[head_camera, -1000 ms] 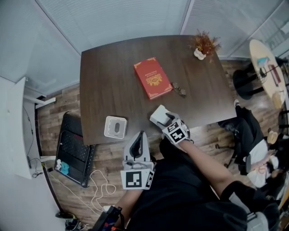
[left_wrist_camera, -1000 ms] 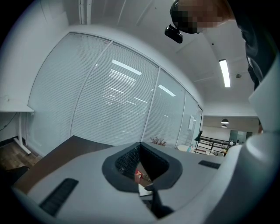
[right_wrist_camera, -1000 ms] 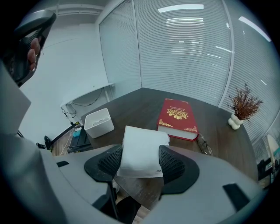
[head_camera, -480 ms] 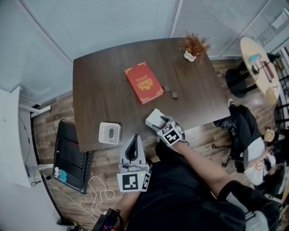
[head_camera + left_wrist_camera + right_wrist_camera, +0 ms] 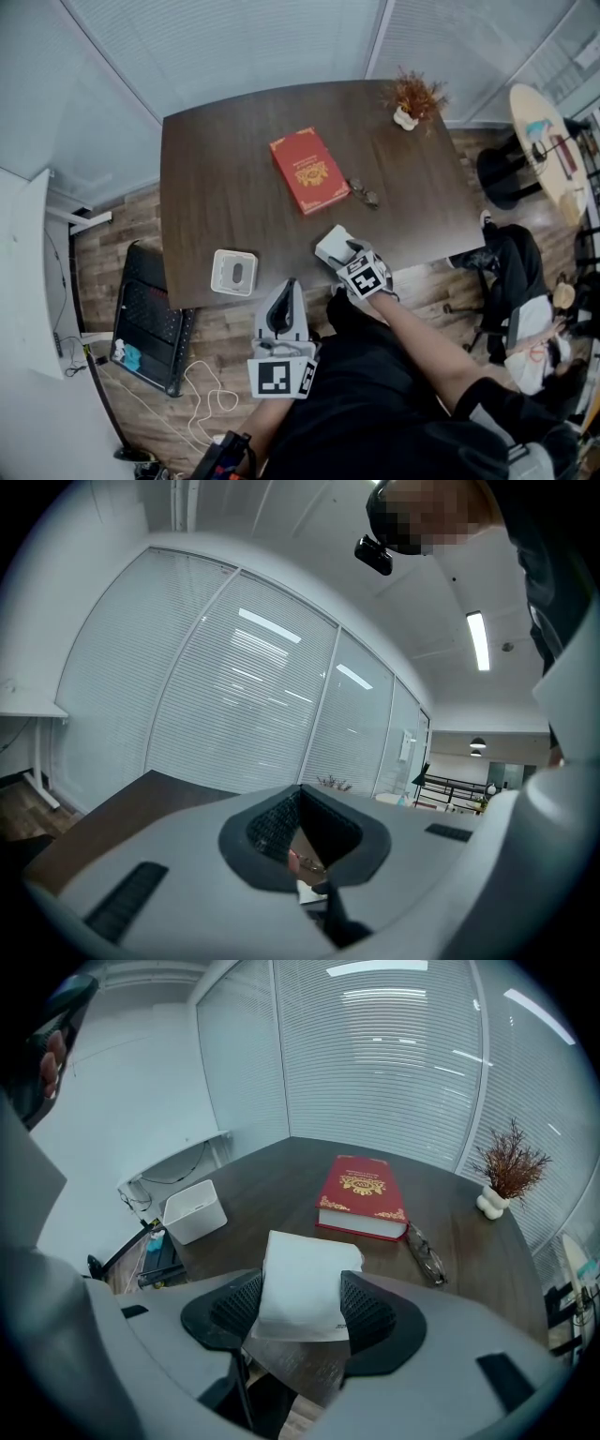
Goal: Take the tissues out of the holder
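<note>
The white tissue holder (image 5: 234,272) stands on the dark table (image 5: 216,159) near its front left edge; in the right gripper view the holder (image 5: 194,1210) is far left. My right gripper (image 5: 341,252) is shut on a white pack of tissues (image 5: 332,244) over the table's front edge. In the right gripper view the pack (image 5: 307,1274) sits squeezed between both pads of the right gripper (image 5: 305,1309). My left gripper (image 5: 288,287) hangs below the table edge, tips together, holding nothing. In its own view the left gripper (image 5: 302,841) shows only a small gap.
A red book (image 5: 308,170) lies mid-table with glasses (image 5: 364,193) to its right. A small vase of dried twigs (image 5: 410,101) stands at the far right corner. A black crate (image 5: 150,319) and cables lie on the floor at left, a chair (image 5: 511,272) at right.
Only the head view has swayed a little. Both grippers and the pack keep their places relative to the table.
</note>
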